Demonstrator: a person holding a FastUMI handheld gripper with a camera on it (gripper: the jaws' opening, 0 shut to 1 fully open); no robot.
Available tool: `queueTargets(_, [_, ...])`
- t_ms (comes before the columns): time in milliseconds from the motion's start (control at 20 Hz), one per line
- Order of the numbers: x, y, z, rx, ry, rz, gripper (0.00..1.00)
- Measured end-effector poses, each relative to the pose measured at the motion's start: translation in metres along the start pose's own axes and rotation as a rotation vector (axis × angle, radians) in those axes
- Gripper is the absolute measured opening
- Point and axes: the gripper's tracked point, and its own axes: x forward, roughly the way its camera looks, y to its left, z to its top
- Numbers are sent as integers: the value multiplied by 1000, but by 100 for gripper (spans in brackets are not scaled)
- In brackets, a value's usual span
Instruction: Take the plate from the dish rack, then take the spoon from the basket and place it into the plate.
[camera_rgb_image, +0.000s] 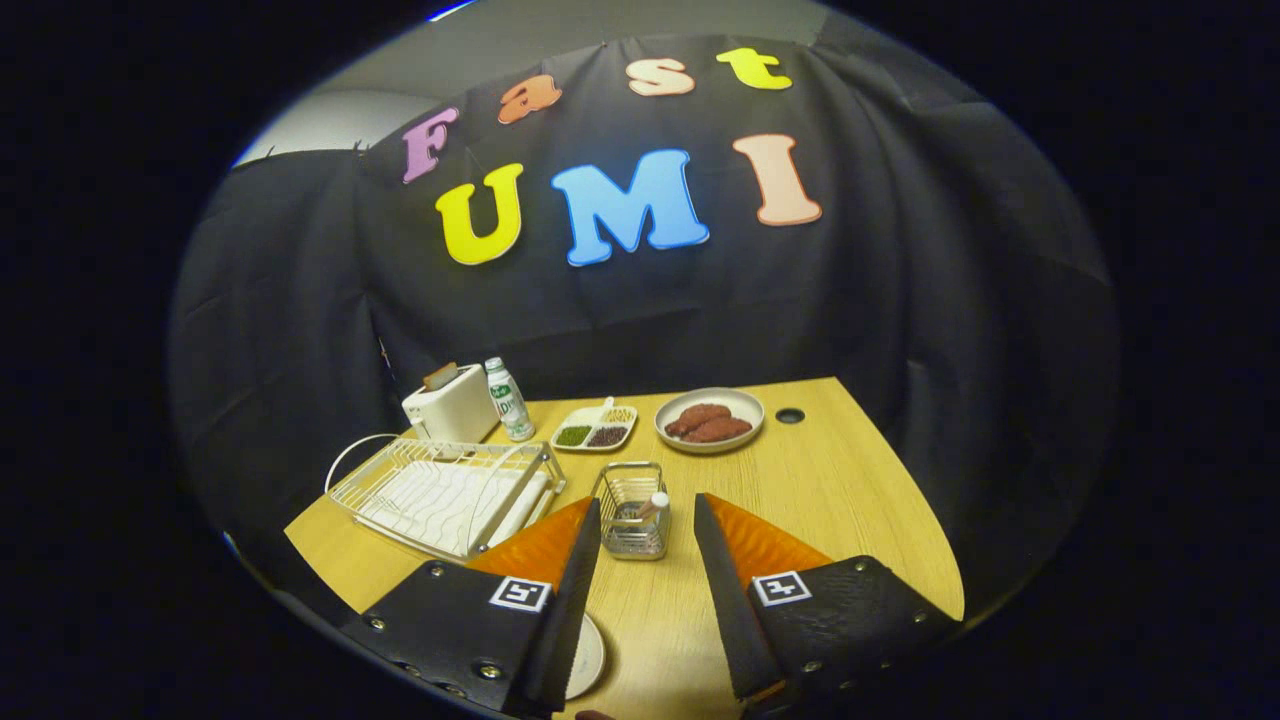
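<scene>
Gaping wide, gripper (647, 520) frames basket (632, 510); bottle (509, 399) label lettering perhaps green, unreadable.

Wood counter (850, 480): dish rack (445, 495), basket (633, 510) just ahead of jaws; toaster (452, 405), bottle (509, 400), tray (594, 428), bowl (710, 420) beyond; plate (587, 658) between jaws.

Basket (633, 512) with spoon (652, 505) sits just ahead between the spread fingers, dish rack (445, 495) to its left, plate (586, 660) beneath left finger, toaster (450, 408), bottle (508, 399), divided tray (594, 428), bowl (709, 419) behind.
</scene>
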Motion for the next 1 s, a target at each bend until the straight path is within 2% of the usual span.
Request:
queueTargets(200, [15,-4,17,-109,-140,-13,59])
queueTargets(400, [32,-4,17,-113,-216,-36,59])
queueTargets(650, [63,-9,2,-115,-246,-41,59])
queueTargets(1000, [115,-9,-29,-97,-222,-37,59])
